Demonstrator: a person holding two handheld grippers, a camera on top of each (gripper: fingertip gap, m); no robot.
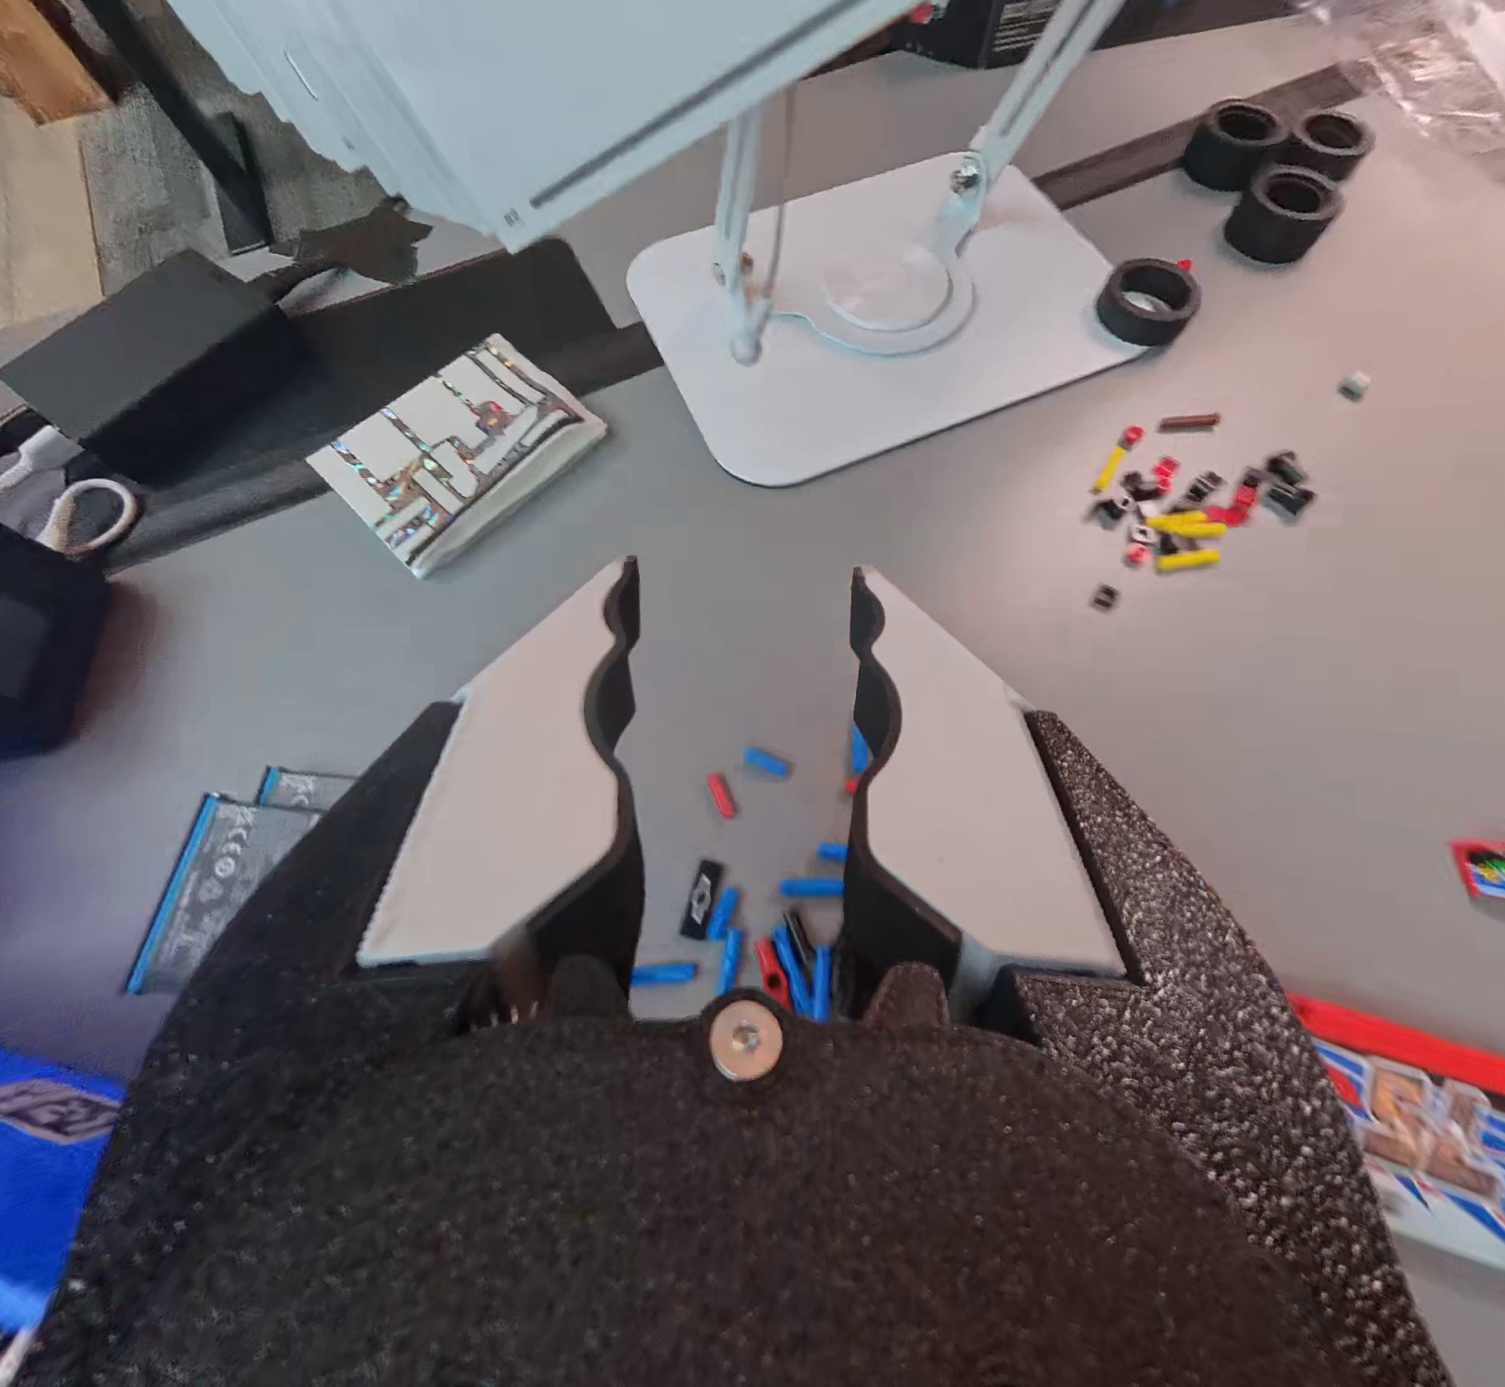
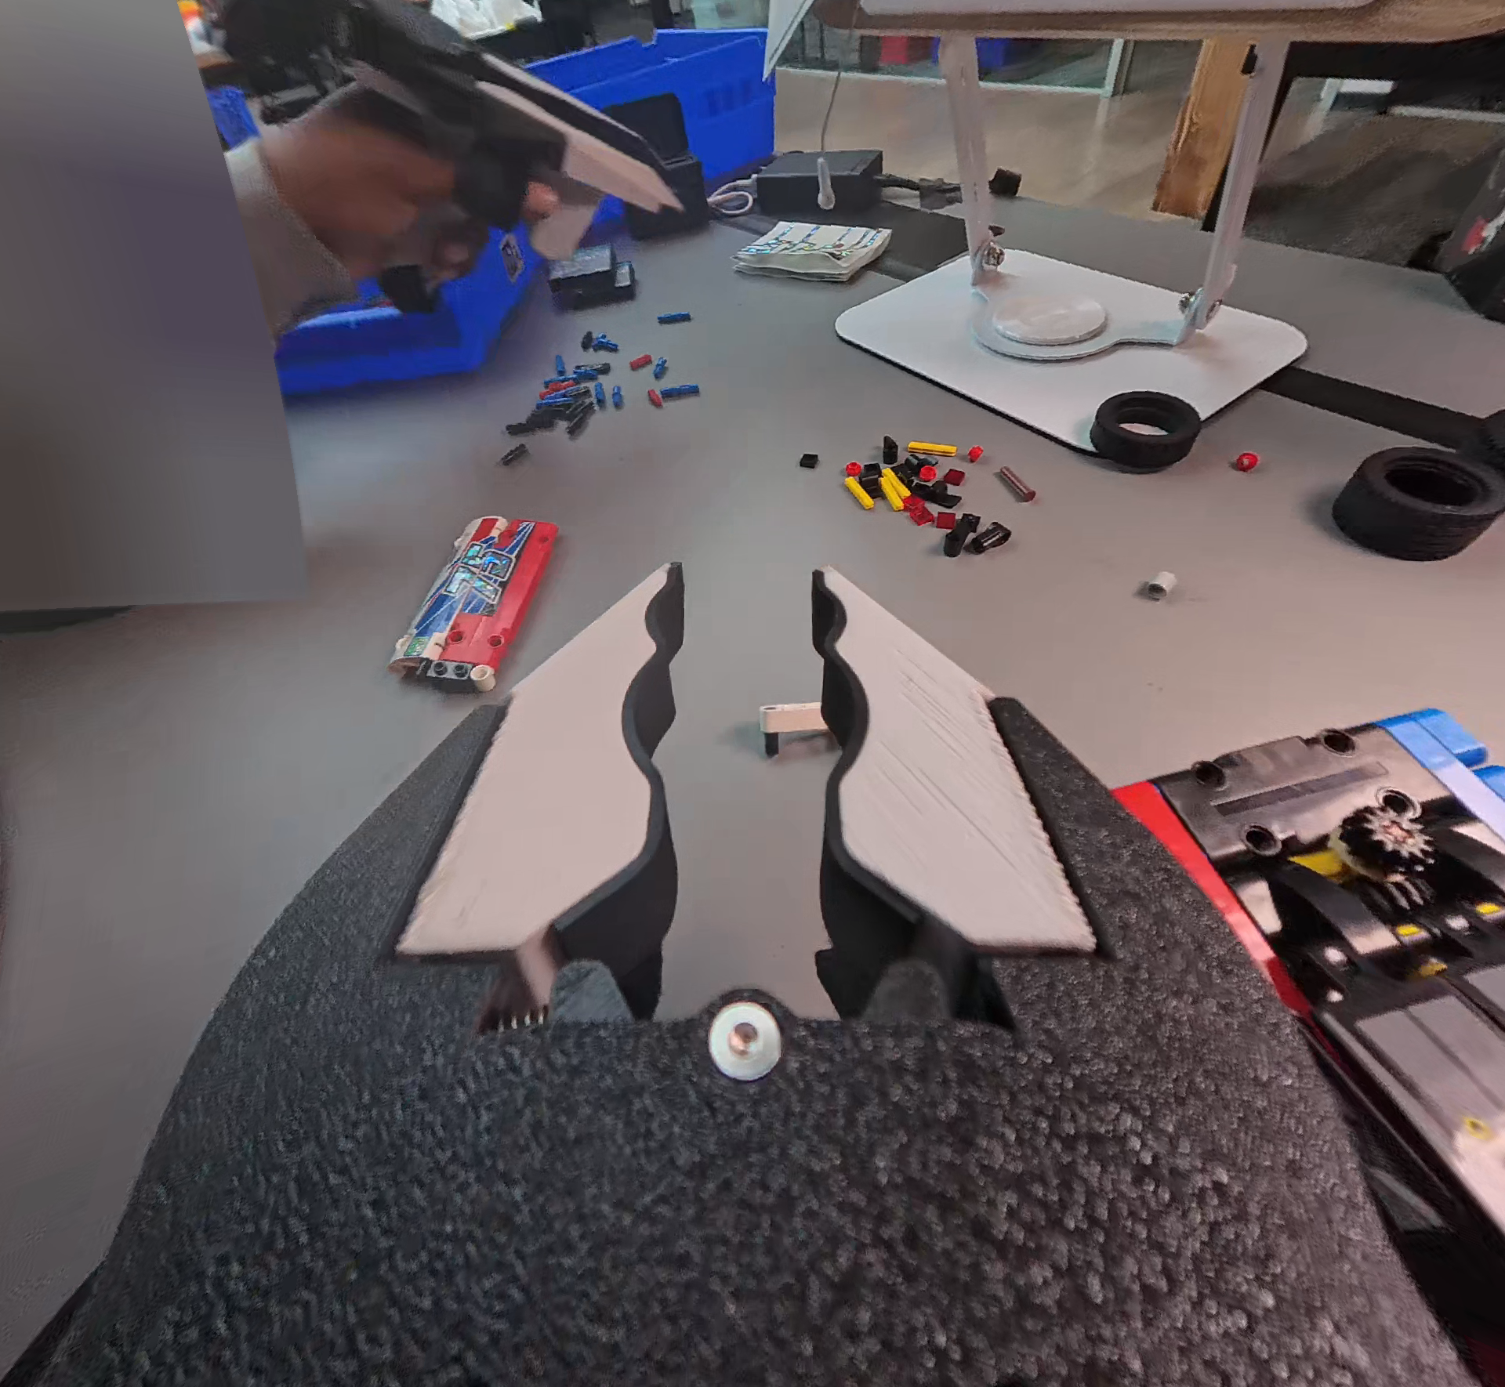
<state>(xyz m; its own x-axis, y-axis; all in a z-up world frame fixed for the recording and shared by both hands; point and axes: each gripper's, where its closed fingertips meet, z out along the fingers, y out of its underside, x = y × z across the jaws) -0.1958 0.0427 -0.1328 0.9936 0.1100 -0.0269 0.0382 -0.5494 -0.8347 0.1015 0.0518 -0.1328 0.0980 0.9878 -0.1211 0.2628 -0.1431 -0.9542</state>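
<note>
Sitting nearest the right gripper (image 2: pixel 748 574), whose empty jaws are standing apart, a partly built red-and-black brick vehicle (image 2: pixel 1336 933) is awaiting parts, while the left gripper (image 1: pixel 743 574), likewise spread and empty, is hovering over scattered blue and red plastic pins (image 1: pixel 765 908).

A grey table (image 2: pixel 733 501) is seen carrying a white stand base (image 2: pixel 1083 363), a folded holographic sheet (image 2: pixel 814 250), a blue bin (image 2: pixel 456 338) and a black box (image 2: pixel 818 177) at its far side. Scattered on it are a cluster of blue, red and black pins (image 2: pixel 582 387), a pile of yellow, red and black pieces (image 2: pixel 920 489), a small grey bush (image 2: pixel 1160 584) and black tyres (image 2: pixel 1417 501). Nearer, a red and blue stickered panel (image 2: pixel 480 599), a white angled beam (image 2: pixel 794 721) and a partly built model (image 2: pixel 1344 900) are laid on the surface.
</note>
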